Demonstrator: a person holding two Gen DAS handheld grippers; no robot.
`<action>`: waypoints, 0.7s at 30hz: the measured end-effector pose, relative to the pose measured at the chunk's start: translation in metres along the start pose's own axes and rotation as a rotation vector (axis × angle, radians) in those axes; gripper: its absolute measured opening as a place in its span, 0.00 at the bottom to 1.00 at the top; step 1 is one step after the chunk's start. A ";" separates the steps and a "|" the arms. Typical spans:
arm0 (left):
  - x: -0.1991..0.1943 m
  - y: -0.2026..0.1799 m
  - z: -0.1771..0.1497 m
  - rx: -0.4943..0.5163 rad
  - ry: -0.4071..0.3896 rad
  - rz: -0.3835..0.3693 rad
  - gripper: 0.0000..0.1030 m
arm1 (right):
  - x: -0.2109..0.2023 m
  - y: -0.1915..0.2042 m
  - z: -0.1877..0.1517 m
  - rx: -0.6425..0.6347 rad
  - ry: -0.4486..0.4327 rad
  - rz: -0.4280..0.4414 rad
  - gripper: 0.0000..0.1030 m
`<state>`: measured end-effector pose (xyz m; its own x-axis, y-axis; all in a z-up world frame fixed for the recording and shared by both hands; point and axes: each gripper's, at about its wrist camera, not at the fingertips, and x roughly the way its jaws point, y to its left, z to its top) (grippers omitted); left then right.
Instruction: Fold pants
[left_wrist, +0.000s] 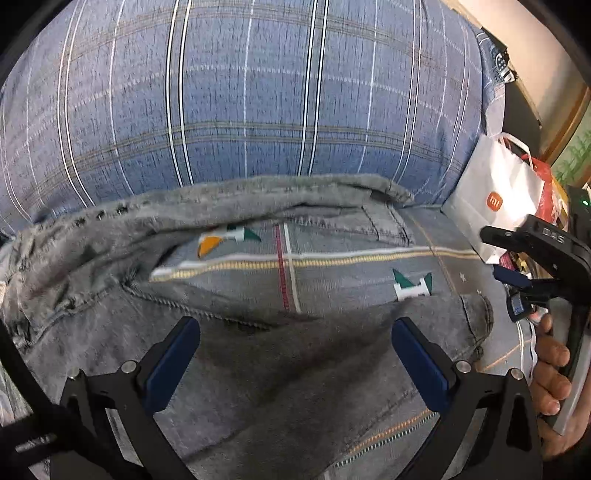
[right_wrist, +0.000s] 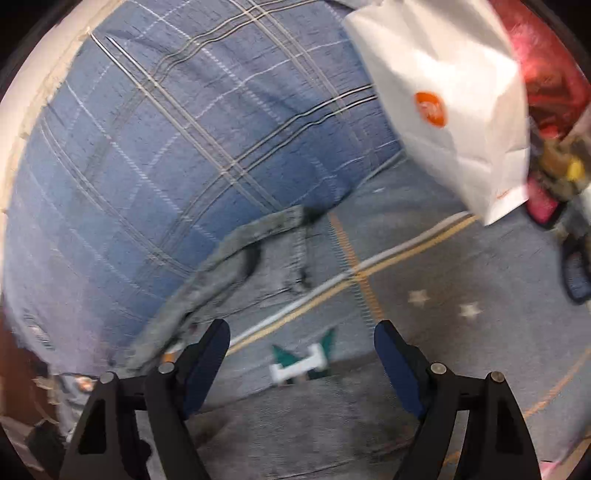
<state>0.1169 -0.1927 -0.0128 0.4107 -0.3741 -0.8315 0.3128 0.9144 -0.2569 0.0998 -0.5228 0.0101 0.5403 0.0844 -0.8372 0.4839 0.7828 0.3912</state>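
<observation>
- Blue pads on the left gripper (left_wrist: 295, 354) sit closest to the camera, set wide apart, and nothing is between them. They hang just over the grey pants (left_wrist: 258, 387).
- Over on the right side of the left view, a hand (left_wrist: 550, 373) holds the handle of the other tool.
- Seen from its own camera, the right gripper (right_wrist: 301, 363) is wide open too and holds nothing. It points down at the pants and the bed cover just beyond them.
- Grey jeans lie on the bed (left_wrist: 369, 266), spread across its near part. Their waistband (left_wrist: 258, 192) is at the far side, next to a big blue checked pillow (left_wrist: 240, 92).
- A bit of the grey bed cover, with a white and yellow stripe and small green shapes, shows between two parts of the jeans.
- A white paper bag (left_wrist: 495, 199) stands at the right edge of the bed, close to the waistband corner.
- I think the folding is just starting. The pants look rumpled and not yet folded neatly.
- Next, I think each gripper needs to go down to an edge of the pants, close on the cloth, and lift it over.
- Both should grab only the jeans, not the bed cover under them.
- The right view is blurry, so small things there are hard to tell.
</observation>
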 end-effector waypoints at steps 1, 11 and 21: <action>0.001 -0.001 -0.002 0.001 0.006 -0.012 1.00 | -0.004 -0.008 -0.006 0.011 -0.003 -0.002 0.80; 0.009 -0.073 -0.039 0.198 0.114 -0.095 1.00 | -0.013 -0.083 -0.045 0.134 0.076 -0.038 0.65; 0.049 -0.123 -0.072 0.406 0.169 0.053 0.82 | -0.004 -0.075 -0.050 0.086 0.126 -0.017 0.23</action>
<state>0.0367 -0.3124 -0.0573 0.3002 -0.2669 -0.9158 0.6203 0.7840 -0.0252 0.0275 -0.5508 -0.0352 0.4434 0.1523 -0.8833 0.5524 0.7296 0.4031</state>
